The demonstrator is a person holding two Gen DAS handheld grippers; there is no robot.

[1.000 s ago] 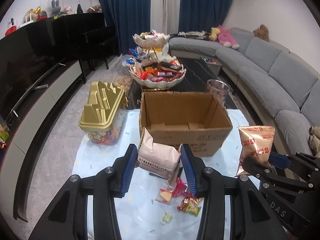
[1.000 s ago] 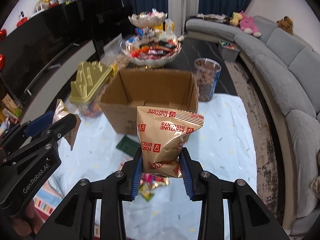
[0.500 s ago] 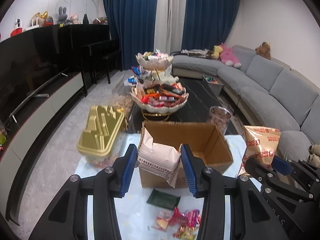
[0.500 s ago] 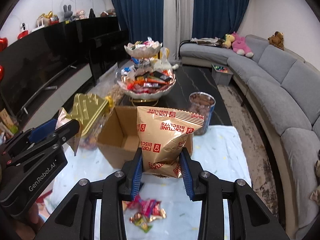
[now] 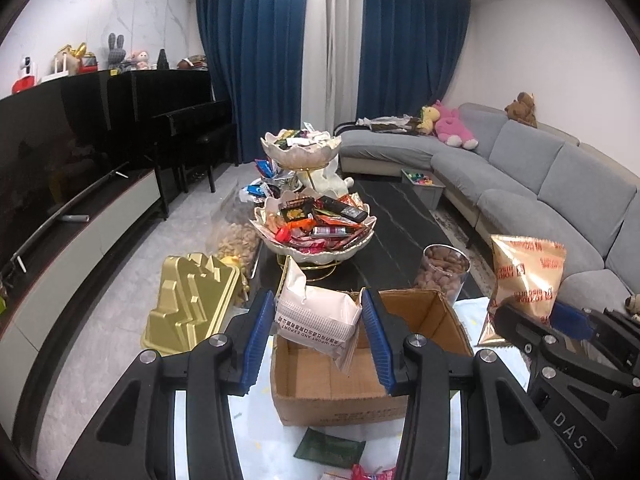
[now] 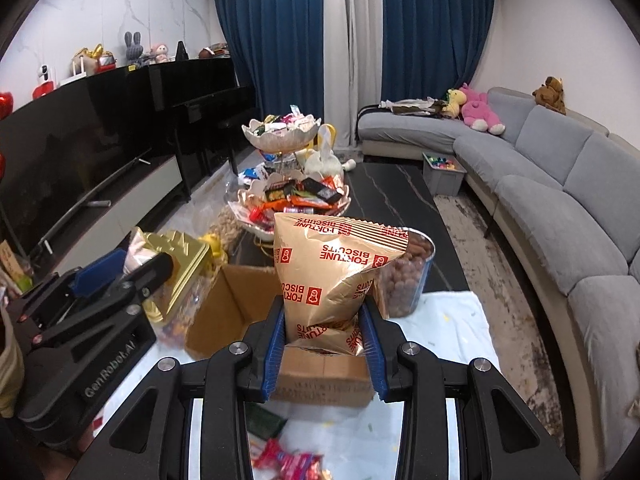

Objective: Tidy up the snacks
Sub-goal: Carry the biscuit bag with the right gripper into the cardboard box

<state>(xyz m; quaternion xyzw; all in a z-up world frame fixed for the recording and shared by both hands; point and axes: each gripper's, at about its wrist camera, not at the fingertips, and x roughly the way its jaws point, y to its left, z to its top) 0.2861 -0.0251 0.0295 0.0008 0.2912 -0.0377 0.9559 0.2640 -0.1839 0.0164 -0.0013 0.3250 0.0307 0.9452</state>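
My left gripper (image 5: 318, 338) is shut on a white snack packet (image 5: 316, 320) and holds it above the near left part of the open cardboard box (image 5: 344, 384). My right gripper (image 6: 324, 344) is shut on a gold Fortune Biscuits bag (image 6: 332, 268), held above the box's (image 6: 224, 312) near right edge. The gold bag also shows at the right of the left wrist view (image 5: 524, 280). The box looks empty inside. A dark green packet (image 5: 330, 444) and red candy wrappers (image 6: 288, 460) lie on the light cloth in front of the box.
A gold-lidded container (image 5: 188, 304) stands left of the box. A clear jar of nuts (image 5: 442, 268) stands behind its right side. A two-tier bowl stand of snacks (image 5: 312, 228) sits on the dark table beyond. A grey sofa (image 5: 560, 192) runs along the right.
Both grippers have risen with their packets still held. The box and the loose candies now sit lower in both views.
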